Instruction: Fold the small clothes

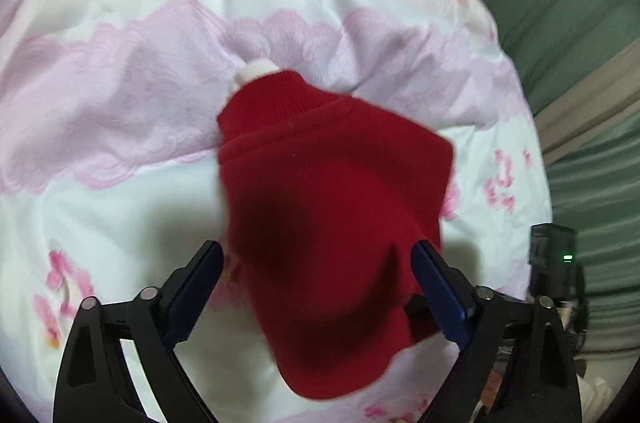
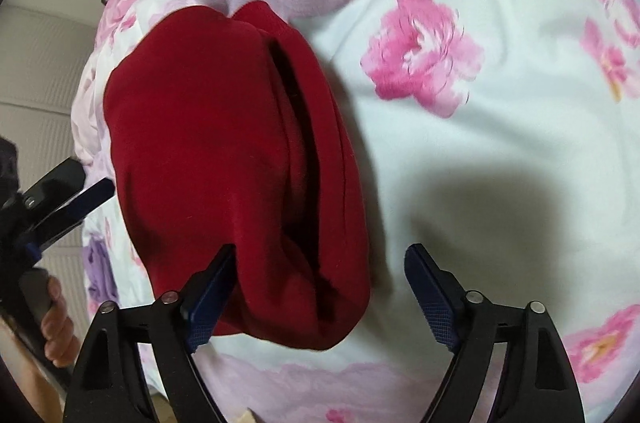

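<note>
A white quilt [image 1: 120, 23] printed with pink flowers and a lilac lace band is covering the whole work surface, with green cloth [image 1: 560, 3] showing beyond its far right edge. A folded red garment [image 1: 332, 223] is lying on the quilt, a bit of white trim [image 1: 256, 71] poking out at its far end. The left gripper [image 1: 316, 255] is hovering over the garment's near part, its jaws standing wide apart — nothing pinched between them. The right gripper [image 2: 320, 259] is also spread wide; its left finger [image 2: 212, 287] is lying against the garment's near edge, the right one over bare quilt — not clamping. At the left edge of the right wrist view, a hand [image 2: 56, 327] is holding the other gripper's handle.
</note>
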### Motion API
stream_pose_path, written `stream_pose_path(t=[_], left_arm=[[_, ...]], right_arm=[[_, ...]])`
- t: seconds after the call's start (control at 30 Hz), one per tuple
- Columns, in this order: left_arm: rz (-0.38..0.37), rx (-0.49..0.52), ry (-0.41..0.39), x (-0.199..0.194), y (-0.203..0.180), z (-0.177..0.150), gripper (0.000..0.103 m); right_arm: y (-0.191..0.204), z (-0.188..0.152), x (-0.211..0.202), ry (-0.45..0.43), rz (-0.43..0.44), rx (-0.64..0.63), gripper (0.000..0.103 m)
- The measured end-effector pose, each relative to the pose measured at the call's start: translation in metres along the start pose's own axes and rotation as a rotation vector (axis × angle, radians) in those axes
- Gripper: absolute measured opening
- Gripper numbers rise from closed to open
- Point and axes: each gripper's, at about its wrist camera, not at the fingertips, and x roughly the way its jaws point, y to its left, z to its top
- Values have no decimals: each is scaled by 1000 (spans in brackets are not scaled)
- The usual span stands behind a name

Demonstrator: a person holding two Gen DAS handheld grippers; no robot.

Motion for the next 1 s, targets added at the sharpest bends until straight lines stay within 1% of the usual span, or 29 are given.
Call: stream_pose_path(t=[0.07,0.17,0.23,0.3,0.4,0.43,0.5,0.53,0.57,0.6,0.63,0.67,0.7,0.73,0.8,0.87,0.97,1.0], left_arm=[[14,18,17,11,0,2,93],[-7,4,25,24,7,8,93],[-16,-4,51,40,11,15,93],[-30,-21,74,54,13,20,93],[-39,-28,77,60,15,23,93],[-46,-36,76,58,18,22,91],[-63,-56,75,57,25,21,83],[-70,-62,77,55,27,20,81],[-70,-64,82,53,28,20,78],[-74,-65,84,50,27,20,74],[-73,-62,83,48,26,20,72],[-64,-54,84,44,22,19,70],[-56,-44,81,40,19,18,68],[-51,-38,75,35,17,17,67],[-47,-30,63,25,10,15,64],[-43,-29,51,13,5,11,63],[-30,-25,29,-8,0,2,63],[-29,-26,20,-16,-1,-2,63]], right_arm=[[-3,-1,5,3,27,11,88],[-6,-3,15,6,55,16,89],[-12,-3,21,15,89,27,89],[-9,-3,21,18,105,26,89],[-2,-1,31,19,120,29,89],[-4,-2,31,22,127,37,89],[-5,3,35,32,151,49,89],[-5,4,37,35,164,50,89],[-5,5,39,41,181,55,86],[-4,6,41,48,198,65,71],[-3,8,43,65,255,90,66],[-3,8,42,77,278,119,64],[0,8,38,69,261,103,60],[9,6,31,53,219,58,58],[19,4,23,45,175,31,51],[29,1,12,31,140,5,49],[42,-6,-3,13,125,-37,47],[55,-4,-2,10,129,-43,47]])
